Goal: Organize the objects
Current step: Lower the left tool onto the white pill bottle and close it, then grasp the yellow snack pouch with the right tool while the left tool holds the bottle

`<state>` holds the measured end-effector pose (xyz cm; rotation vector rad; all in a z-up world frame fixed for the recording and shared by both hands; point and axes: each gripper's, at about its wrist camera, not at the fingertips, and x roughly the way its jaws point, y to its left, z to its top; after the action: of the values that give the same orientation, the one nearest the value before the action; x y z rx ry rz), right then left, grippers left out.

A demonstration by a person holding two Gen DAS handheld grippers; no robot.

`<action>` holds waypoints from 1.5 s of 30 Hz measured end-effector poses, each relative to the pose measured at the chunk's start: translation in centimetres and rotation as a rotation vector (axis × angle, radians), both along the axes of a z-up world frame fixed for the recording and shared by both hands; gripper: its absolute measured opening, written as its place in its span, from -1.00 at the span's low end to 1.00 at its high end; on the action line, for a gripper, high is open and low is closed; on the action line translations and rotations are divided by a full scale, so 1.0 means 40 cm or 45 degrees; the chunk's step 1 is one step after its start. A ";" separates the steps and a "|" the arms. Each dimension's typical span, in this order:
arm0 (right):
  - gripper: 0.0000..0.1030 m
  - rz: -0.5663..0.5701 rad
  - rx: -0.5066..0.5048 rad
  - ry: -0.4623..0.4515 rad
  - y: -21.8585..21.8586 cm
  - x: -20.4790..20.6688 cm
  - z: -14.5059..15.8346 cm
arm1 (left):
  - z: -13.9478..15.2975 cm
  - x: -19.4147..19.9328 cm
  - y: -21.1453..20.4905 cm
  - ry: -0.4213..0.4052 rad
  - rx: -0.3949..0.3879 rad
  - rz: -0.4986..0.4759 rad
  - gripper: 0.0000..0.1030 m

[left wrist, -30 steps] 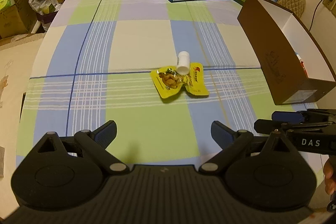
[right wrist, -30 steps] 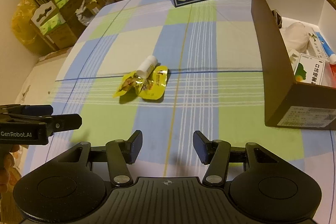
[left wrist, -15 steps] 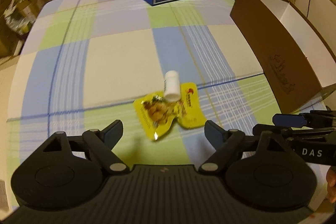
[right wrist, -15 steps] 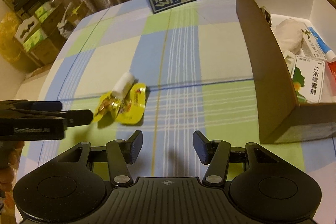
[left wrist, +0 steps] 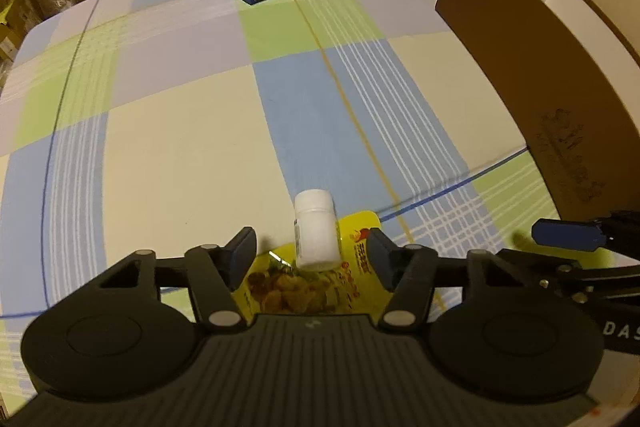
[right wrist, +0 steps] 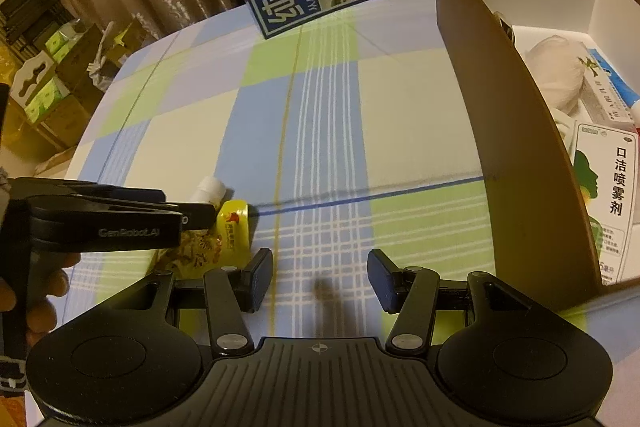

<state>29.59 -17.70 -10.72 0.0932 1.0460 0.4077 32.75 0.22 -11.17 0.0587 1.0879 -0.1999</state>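
A white bottle (left wrist: 316,233) lying on a yellow snack pouch (left wrist: 304,283) is framed low in the centre between the wide-open, empty left tongs (left wrist: 311,250), while the right tongs (right wrist: 320,279) are held open and empty over the checked bench (right wrist: 328,131).

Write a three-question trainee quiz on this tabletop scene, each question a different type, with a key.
1. True or false: the white bottle lies partly on the yellow snack pouch.
2. Multiple choice: the left claw is
A. shut on the bottle
B. open, with the bottle between its fingers
C. open inside the cardboard box
3. Fill in: the right claw is open over the checked ____ and holds nothing.

Key: 1 true; 2 B; 3 tablecloth.
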 end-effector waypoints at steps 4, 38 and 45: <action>-0.02 -0.005 -0.003 0.009 -0.001 0.011 -0.008 | -0.017 0.021 0.000 0.014 0.003 -0.012 -0.12; -0.02 0.723 -0.125 -0.264 0.194 -0.096 -0.038 | -0.004 -0.194 0.275 0.028 -0.051 0.379 -0.57; -0.01 0.971 -0.369 -0.460 0.288 -0.129 -0.102 | -0.020 -0.263 0.340 0.061 -0.047 0.502 -0.58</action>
<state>24.44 -6.16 -14.80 -0.6372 0.7402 0.9153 22.22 13.81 -11.97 -0.1936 1.1205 0.1341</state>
